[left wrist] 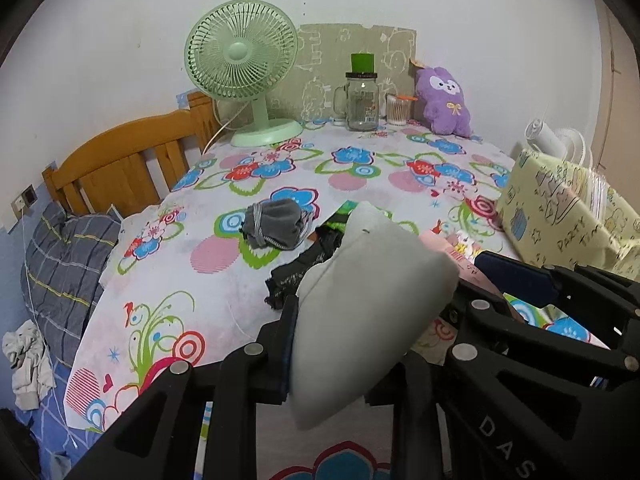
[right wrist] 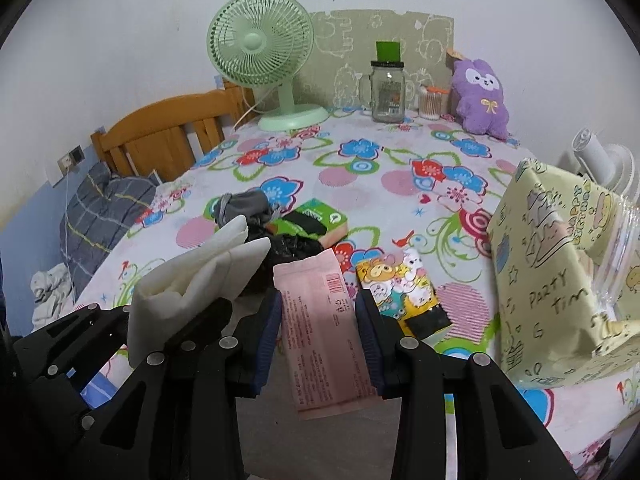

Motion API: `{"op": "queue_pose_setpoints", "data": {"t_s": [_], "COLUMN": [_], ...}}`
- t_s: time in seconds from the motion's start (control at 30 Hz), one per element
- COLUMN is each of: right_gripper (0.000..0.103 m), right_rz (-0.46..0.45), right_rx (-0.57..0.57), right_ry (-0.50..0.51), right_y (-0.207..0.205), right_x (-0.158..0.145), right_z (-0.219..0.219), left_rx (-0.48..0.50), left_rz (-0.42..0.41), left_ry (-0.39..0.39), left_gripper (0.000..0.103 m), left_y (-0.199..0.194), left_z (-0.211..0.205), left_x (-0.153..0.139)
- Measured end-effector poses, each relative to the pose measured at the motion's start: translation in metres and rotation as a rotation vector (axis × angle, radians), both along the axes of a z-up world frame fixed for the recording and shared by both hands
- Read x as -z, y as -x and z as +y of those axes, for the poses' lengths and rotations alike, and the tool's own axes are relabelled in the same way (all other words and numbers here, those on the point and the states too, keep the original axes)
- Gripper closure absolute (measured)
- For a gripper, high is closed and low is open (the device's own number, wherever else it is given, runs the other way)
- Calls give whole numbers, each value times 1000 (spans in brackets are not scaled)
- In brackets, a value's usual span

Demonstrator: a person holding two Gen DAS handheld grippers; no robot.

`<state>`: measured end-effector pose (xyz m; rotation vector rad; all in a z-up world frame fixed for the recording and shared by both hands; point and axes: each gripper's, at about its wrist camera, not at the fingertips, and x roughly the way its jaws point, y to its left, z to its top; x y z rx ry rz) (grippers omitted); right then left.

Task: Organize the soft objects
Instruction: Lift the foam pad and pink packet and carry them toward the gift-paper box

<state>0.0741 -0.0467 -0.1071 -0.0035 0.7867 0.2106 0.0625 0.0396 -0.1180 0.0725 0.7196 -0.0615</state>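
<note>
On the floral tabletop (right wrist: 400, 184), with the green fan (right wrist: 262, 56) at its far left corner as our landmark, we are working at the near edge, well apart from the fan. We are holding a gripper in each hand. The left gripper (left wrist: 372, 312) is gripping a folded pale grey cloth (left wrist: 372, 300), lifted clear of the surface; its jaws are clenched on the cloth's lower part, and the cloth is sticking up and away toward the fan. The right gripper (right wrist: 318, 332) is straddling a pink packet (right wrist: 326, 336), one jaw at each long side. We cannot tell whether the pads are pressing or only alongside. The packet's long axis is running straight out from the jaws, roughly toward the fan side of the tabletop, and its near end is overhanging the table edge. We judge the right hand is nearer the packet. Between us and the fan are lying a rolled grey sock bundle (right wrist: 244, 204), a green tissue pack (right wrist: 316, 220) and a dark crumpled item (right wrist: 292, 250). A cartoon packet (right wrist: 396, 286) is lying just right of the pink one.
</note>
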Motion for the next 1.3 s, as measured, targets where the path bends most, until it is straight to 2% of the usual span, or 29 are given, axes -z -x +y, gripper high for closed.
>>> {"op": "queue_pose_setpoints", "data": {"t_s": [0.43,0.8,1.3], "right_gripper": [61,61,61], "right_rz": [-63,-124,-184], "right_rx": [32,60,90], "right_ry": [-22,-31,-30], "right_y": [5,8,9], "right_x": [-29,-56,-84], "right_z": [-13,-27,-47], "left_rx": [11,16,36], "left_rz": [-37,-102,-161], "left_ry": [38,61,61], "left_gripper": [79,79,79], "left_y": [-2,-2,-3], "left_z": [-11,-23,-44], "left_x": [-25,-51,-76]}}
